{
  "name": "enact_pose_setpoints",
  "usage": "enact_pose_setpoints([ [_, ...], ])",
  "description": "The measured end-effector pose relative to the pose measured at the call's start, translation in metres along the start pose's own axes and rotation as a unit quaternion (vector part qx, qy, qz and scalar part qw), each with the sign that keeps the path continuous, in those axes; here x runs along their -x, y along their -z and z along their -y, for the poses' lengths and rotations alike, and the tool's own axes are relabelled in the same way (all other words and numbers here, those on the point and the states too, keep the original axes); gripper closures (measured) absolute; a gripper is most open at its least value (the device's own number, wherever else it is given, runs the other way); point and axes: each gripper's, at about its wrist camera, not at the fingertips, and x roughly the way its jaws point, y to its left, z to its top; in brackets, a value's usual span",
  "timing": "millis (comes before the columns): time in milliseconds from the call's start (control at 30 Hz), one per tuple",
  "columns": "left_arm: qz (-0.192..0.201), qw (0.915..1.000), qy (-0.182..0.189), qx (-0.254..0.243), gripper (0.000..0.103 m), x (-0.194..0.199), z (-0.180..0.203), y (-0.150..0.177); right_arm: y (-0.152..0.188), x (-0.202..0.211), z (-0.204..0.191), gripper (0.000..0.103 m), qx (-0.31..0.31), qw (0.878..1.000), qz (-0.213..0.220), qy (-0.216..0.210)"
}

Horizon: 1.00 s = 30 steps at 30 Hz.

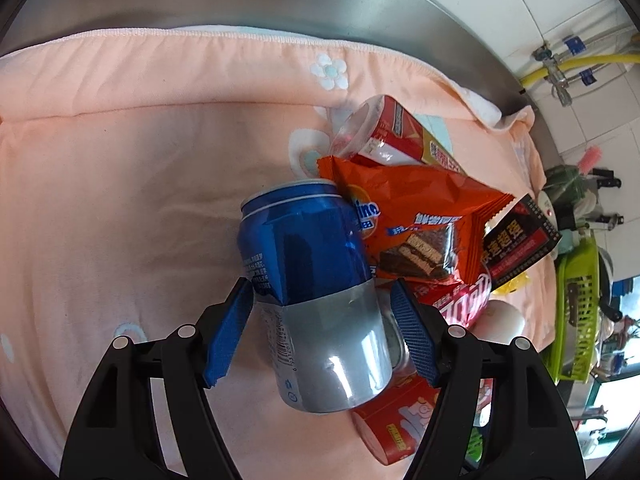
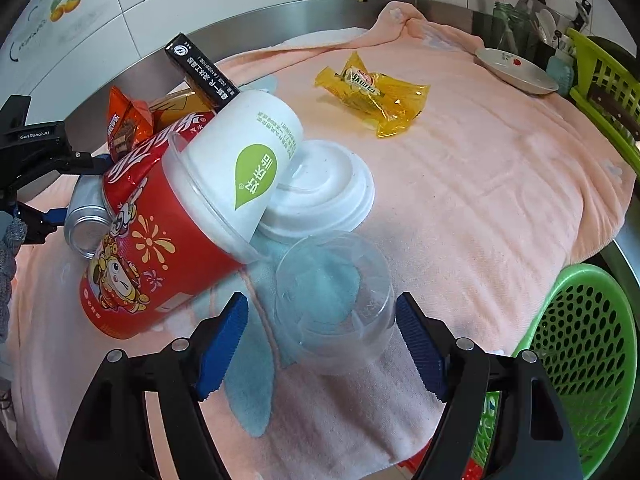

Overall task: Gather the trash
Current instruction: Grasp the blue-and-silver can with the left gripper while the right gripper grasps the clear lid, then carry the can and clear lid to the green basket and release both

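Note:
A blue and silver can [image 1: 316,296] lies on the pink towel [image 1: 120,200], between the fingers of my open left gripper [image 1: 322,328]; the pads stand just off its sides. An orange snack wrapper [image 1: 416,216], a red cup [image 1: 396,420] and a black box [image 1: 520,240] lie beside it. My open right gripper [image 2: 322,340] straddles a clear plastic lid [image 2: 336,300] on the towel. To its left lies the red cup [image 2: 160,248] with a white cup [image 2: 248,160] inside, and a white lid [image 2: 324,192]. A yellow wrapper [image 2: 372,92] lies farther back.
A green mesh basket [image 2: 580,360] stands at the right edge of the counter. A plate [image 2: 516,70] and a green dish rack [image 2: 608,92] with knives are at the back right. A steel rim [image 1: 280,4] and tiled wall lie behind the towel.

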Motion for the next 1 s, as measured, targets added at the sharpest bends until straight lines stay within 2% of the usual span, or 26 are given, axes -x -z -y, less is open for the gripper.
enact_pose_setpoints([
  [133,-0.009,0.9999,-0.006,-0.005,0.033,-0.005,0.0,0.002,0.001,-0.004,0.001,0.03,-0.005,1.0,-0.002,-0.001],
  [400,-0.014,0.9997,-0.003,-0.02,0.039,-0.006,-0.001,0.004,0.005,-0.005,0.001,0.031,-0.005,1.0,0.004,0.004],
  [467,-0.014,0.9995,0.005,-0.029,0.044,-0.003,0.0,0.005,0.007,-0.004,0.003,0.041,-0.009,1.0,0.01,0.01],
  [800,-0.004,0.9982,0.026,-0.055,0.048,0.013,-0.001,0.008,0.013,0.009,0.007,0.043,-0.03,0.999,0.02,0.014],
  [1000,0.01,0.9954,0.036,-0.088,0.049,0.03,0.001,0.011,0.018,0.023,0.002,0.043,-0.032,0.999,0.027,0.008],
])
